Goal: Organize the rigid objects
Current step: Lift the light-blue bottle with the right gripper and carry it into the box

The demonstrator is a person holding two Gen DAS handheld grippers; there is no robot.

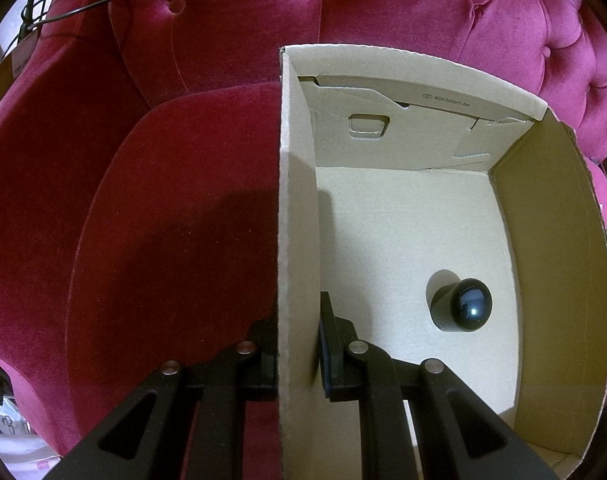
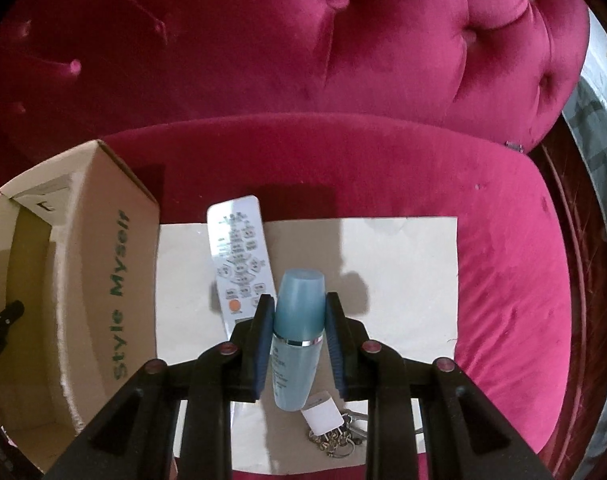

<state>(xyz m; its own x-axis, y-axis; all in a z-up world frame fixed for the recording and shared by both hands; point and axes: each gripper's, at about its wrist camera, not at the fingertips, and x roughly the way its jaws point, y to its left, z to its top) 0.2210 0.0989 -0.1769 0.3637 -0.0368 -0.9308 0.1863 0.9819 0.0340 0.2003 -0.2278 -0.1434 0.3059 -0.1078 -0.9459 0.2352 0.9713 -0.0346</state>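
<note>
The left gripper [image 1: 299,360] pinches the box [image 1: 297,208] wall to keep it from sliding on the sofa seat [image 2: 503,280], while the right gripper [image 2: 299,344] squeezes the blue bottle [image 2: 297,320] over the paper sheet [image 2: 403,280], likely to drop it beside the black bottle [image 1: 461,306].

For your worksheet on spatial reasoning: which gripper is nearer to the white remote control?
Right. The right gripper holds a blue bottle just above the remote; the left gripper clamps the cardboard box wall, away from it.

The cardboard box [image 1: 403,208] is open on top with lots of room inside. Only a black bottle [image 1: 461,306] stands there. Its tall side wall [image 2: 103,280] blocks the way.
</note>
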